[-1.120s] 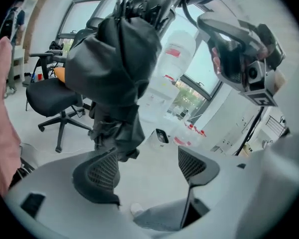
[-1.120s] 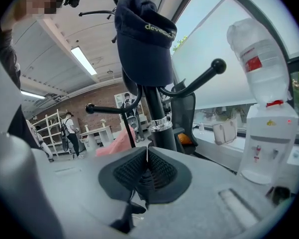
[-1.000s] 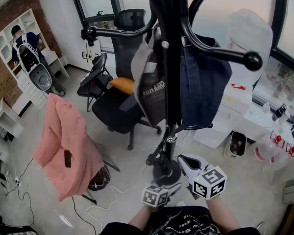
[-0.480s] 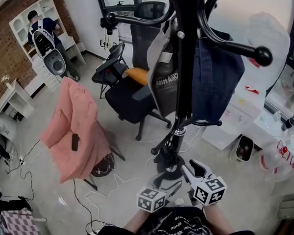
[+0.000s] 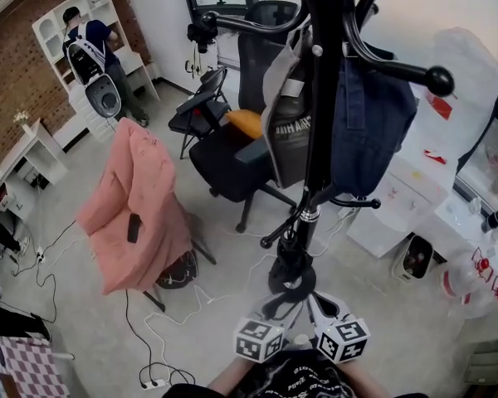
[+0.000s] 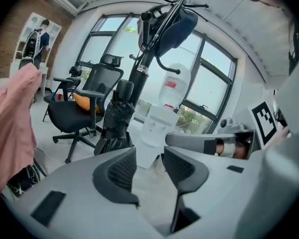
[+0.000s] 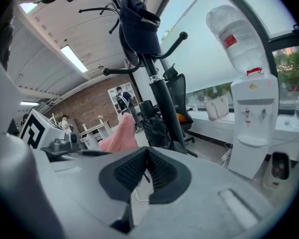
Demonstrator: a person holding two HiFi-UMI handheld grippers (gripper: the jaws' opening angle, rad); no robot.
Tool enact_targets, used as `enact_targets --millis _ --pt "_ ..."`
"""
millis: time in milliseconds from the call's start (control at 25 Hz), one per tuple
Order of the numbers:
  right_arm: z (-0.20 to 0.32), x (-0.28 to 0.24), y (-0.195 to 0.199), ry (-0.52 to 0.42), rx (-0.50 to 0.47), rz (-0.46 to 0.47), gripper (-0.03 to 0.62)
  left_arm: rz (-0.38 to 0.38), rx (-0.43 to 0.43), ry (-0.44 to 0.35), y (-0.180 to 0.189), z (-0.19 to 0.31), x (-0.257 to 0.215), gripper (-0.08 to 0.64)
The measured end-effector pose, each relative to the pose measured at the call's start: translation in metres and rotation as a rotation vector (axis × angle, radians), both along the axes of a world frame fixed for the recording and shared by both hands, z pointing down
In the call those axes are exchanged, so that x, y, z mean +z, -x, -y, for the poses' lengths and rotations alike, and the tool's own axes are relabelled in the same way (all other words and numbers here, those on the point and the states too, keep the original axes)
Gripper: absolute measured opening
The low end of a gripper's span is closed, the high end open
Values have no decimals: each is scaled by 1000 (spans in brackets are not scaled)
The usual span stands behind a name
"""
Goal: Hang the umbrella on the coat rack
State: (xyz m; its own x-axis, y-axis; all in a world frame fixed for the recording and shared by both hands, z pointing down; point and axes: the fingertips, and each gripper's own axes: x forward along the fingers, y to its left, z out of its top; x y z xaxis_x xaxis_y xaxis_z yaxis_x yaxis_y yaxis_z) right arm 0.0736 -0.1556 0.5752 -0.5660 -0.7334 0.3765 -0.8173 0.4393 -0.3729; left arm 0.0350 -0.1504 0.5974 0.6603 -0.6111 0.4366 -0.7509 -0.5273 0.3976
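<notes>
**Umbrella at the foot of the rack, neither gripper holding it**

Far left, a person [image 5: 87, 44] stands at a white open shelf unit [image 5: 50, 25] against the brick wall. Nearer you, a pink coat [image 5: 141, 206] is draped over a chair. To its right sits a black mesh office chair [image 5: 241, 152] with an orange cushion [image 5: 245, 121] on the seat.

Your left gripper [image 6: 150, 158] is low at the near edge of the head view and aimed toward the rack's base. Its jaws have just been closing and stand a moderate way apart. Nothing lies between the pads, and only floor shows through the gap.

The folded black umbrella [image 6: 117, 121] stands upright on the floor, handle uppermost. It is just left of the pole of the tall black metal coat rack [image 5: 319, 139] and is not yet hung on a hook. It seems to lean on the pole, though contact is hard to confirm from these angles. A grey bag [image 5: 286, 131] and a dark blue garment [image 5: 369, 123] hang from the rack.

Your right gripper [image 7: 147, 168] sits just beside the left one. Its jaws have just come together, the ribbed pads meeting with nothing clamped.

Far right, a white water dispenser [image 7: 251, 118] topped with a clear plastic bottle [image 7: 236, 39] stands by the windows.
</notes>
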Motion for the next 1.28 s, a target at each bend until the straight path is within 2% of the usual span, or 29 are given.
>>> enact_targets --millis 120,200,680,1000,1280 --pt "-5 3 1 8 -6 -11 5 32 -27 -14 1 -2 1 44" --pt "-8 3 2 1 -19 -28 5 34 -41 -12 1 -6 3 23" --pt "-24 -8 7 -117 -104 -113 3 42 -85 -112 -7 -19 -11 11" --pt "-33 -9 7 -121 -160 -121 3 51 -115 -55 -11 -29 1 11" --pt "-49 -8 3 -123 -190 -131 4 78 -149 -41 -14 -44 5 11"
